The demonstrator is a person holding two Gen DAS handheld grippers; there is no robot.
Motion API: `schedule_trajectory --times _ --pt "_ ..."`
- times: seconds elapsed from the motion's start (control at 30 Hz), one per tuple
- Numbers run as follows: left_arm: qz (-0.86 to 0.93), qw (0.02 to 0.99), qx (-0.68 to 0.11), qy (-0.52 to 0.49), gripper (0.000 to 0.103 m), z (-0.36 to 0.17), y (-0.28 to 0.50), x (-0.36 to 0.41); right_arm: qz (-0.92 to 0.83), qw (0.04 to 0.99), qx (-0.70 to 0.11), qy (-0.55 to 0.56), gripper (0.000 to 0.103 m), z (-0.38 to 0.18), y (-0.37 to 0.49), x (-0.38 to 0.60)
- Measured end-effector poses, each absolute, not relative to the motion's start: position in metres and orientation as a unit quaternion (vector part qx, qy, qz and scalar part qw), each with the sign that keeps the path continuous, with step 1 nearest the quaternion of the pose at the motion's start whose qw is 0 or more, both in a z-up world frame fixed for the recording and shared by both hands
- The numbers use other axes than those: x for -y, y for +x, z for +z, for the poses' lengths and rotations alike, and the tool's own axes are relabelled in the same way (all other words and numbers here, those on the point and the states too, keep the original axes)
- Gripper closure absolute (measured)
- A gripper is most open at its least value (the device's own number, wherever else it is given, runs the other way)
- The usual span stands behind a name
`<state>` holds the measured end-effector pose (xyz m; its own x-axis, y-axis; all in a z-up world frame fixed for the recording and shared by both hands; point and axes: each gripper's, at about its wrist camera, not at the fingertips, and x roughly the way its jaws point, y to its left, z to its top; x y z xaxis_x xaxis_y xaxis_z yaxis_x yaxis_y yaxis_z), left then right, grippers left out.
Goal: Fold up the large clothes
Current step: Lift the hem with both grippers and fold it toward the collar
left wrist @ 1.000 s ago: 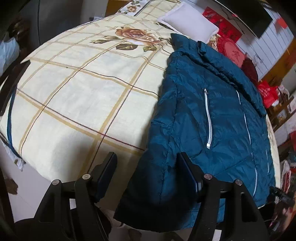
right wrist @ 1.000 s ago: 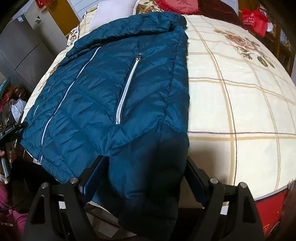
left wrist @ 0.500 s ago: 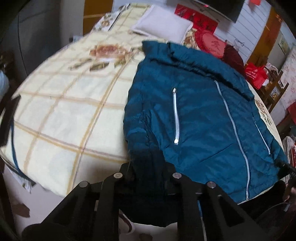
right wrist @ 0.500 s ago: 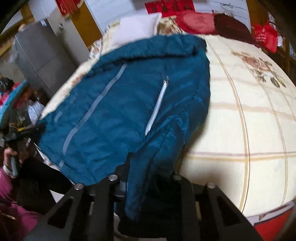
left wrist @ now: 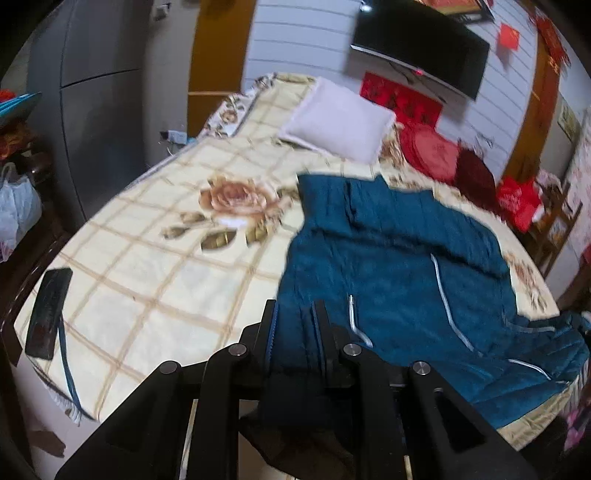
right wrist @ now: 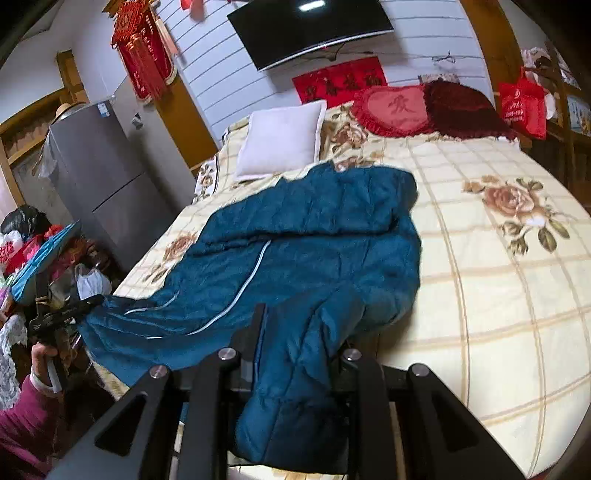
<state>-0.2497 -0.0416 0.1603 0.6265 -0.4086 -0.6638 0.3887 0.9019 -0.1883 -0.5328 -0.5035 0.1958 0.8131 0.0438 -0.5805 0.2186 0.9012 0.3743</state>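
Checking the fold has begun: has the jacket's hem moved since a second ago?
Yes. The blue jacket hem is lifted off the bed edge, toward the white pillow.

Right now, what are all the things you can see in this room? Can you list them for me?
jacket: one, teal blue, spread on the bed, near hem lifted
bed cover: one, cream checks with roses, over the bed
pillow: one, white, at the head of the bed
cushions: two, red and dark red, beside the pillow
television: one, black, on the wall above the bed
fridge: one, grey, beside the bed
red bag: one, far side of the bed
remote: one, black, near corner of the bed
left gripper: one, black, clamped on the jacket hem
right gripper: one, black, clamped on the jacket hem
hand: one, holding the left gripper's handle
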Motion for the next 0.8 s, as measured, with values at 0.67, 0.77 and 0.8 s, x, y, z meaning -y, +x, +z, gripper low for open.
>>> schedule_trajectory --times 0.67,0.77,0.8 --pt "-0.248 0.820 -0.514 -0.039 0.049 0.108 -0.219 0.026 -0.036 0.930 -0.307 0.201 0.080 0.213 -0.486 0.517" --pt "-0.253 0.785 -0.561 -0.064 0.048 0.084 -0.224 0.015 -0.035 0.930 -0.310 0.196 0.080 0.213 -0.488 0.518" --pt "-0.254 0.776 -0.574 -0.062 0.048 0.078 -0.227 0.014 -0.035 0.930 -0.309 0.197 0.080 0.213 -0.489 0.519"
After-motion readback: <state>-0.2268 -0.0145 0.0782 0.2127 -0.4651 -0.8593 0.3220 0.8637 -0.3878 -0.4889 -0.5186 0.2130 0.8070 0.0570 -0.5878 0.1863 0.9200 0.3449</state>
